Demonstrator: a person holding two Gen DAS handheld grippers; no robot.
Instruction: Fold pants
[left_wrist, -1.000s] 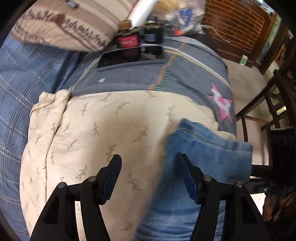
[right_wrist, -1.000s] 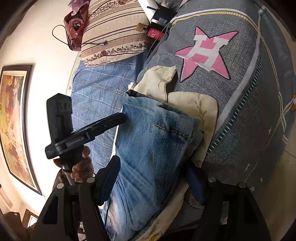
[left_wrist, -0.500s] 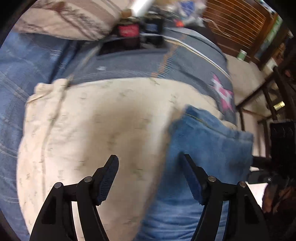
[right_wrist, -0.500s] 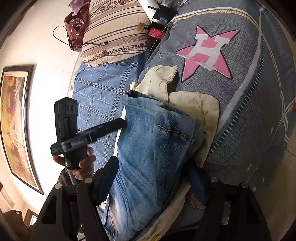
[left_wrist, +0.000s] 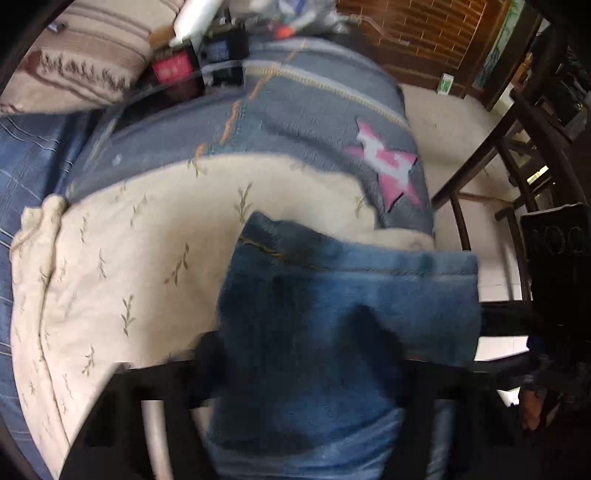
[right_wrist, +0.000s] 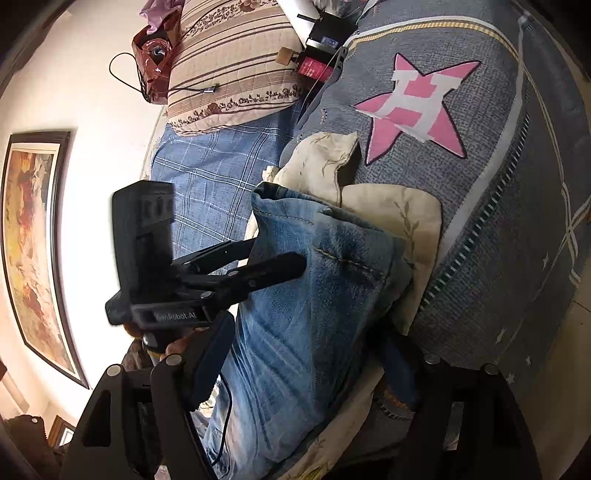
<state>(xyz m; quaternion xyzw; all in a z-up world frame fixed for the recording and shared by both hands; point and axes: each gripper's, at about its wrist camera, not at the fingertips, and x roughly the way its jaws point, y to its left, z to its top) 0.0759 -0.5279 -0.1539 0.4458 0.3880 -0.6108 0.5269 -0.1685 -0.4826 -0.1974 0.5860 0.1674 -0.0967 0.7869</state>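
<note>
Bedding fills both views: a blue plaid sheet (right_wrist: 218, 166) at left, then a cream leafy cloth (left_wrist: 122, 258) under the blue jeans (right_wrist: 306, 295). Left gripper (right_wrist: 273, 258) reaches their folded edge, jaws apart. Right gripper (right_wrist: 306, 358) straddles the denim, jaws spread.

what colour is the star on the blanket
Pink star with a white H, clearest in the right wrist view.

left wrist — close over jeans (left_wrist: 332, 314) | right wrist — same jeans, opposite side
</note>
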